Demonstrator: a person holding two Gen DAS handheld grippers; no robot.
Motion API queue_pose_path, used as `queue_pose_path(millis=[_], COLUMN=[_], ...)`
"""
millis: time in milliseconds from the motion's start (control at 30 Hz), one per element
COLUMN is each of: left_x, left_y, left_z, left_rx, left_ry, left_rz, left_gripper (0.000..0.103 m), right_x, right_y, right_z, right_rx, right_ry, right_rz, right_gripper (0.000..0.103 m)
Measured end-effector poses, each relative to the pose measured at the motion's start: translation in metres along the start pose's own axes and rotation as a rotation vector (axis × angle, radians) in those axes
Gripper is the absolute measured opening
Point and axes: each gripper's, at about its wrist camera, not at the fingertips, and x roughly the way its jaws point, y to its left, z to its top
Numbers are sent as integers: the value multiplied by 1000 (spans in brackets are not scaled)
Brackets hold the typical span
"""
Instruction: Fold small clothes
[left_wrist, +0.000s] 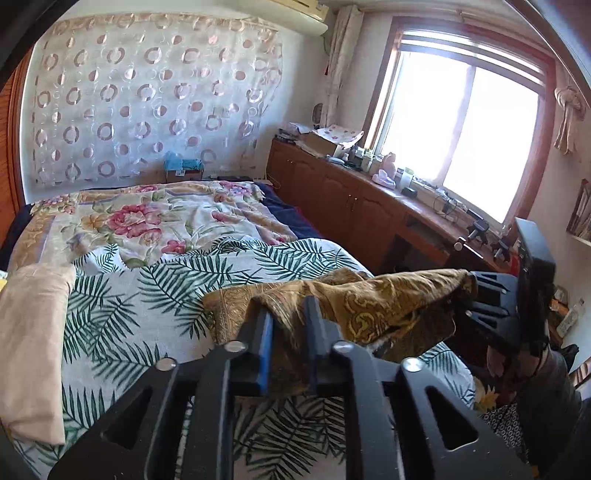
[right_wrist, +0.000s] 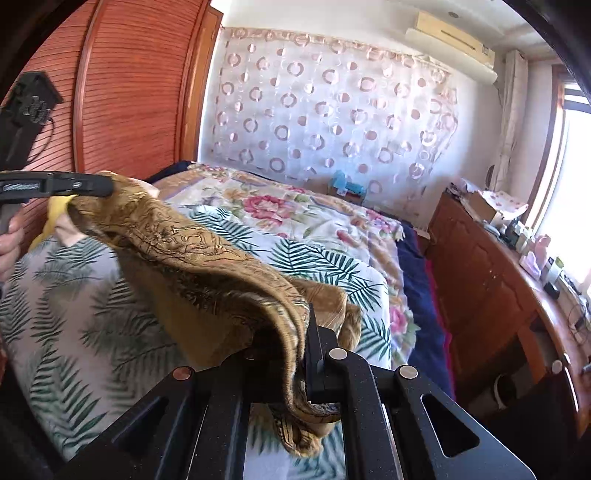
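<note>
Golden patterned cloth (left_wrist: 373, 299) (1 piece) clamped by 2 claws: left claw (left_wrist: 288, 314), right claw (right_wrist: 291, 332).

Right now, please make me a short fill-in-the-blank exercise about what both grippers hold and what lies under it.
1. Both grippers are shut on the same golden-brown ____.
2. The left gripper and the right gripper hold it lifted above a sheet printed with green ____.
3. Folded cloth lying left on the bed is pale ____.

Missing words: cloth; leaves; pink
</note>
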Motion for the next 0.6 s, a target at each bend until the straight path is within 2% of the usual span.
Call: queue_pose_path(millis=[33, 67, 200, 400, 467, 533, 600], left_x=[3, 4, 11, 40, 54, 67, 81], left_y=[3, 6, 19, 43, 52, 57, 60], left_z=[2, 4, 12, 13, 10, 6, 2], left_rx=[14, 19, 31, 42, 26, 18, 19], left_ry=[-6, -15, -32, 4, 41, 69, 100], left_rz=[7, 14, 28, 89, 93, 100, 102], left_gripper=[32, 46, 66, 67, 67, 67, 67], right_x=[12, 25, 63, 111, 121, 122, 122], right_y=[-1, -3, -7, -13, -16, -20, -28], right_z=[1, 4, 15, 36, 43, 49, 57], right_rx=[5, 11, 30, 17, 29, 60, 100], right_ry=[11, 25, 60, 97, 107, 102, 77], right_rz=[6, 11, 29, 40, 33, 44, 55], right_gripper=[6, 6, 6, 9, 20, 44, 58])
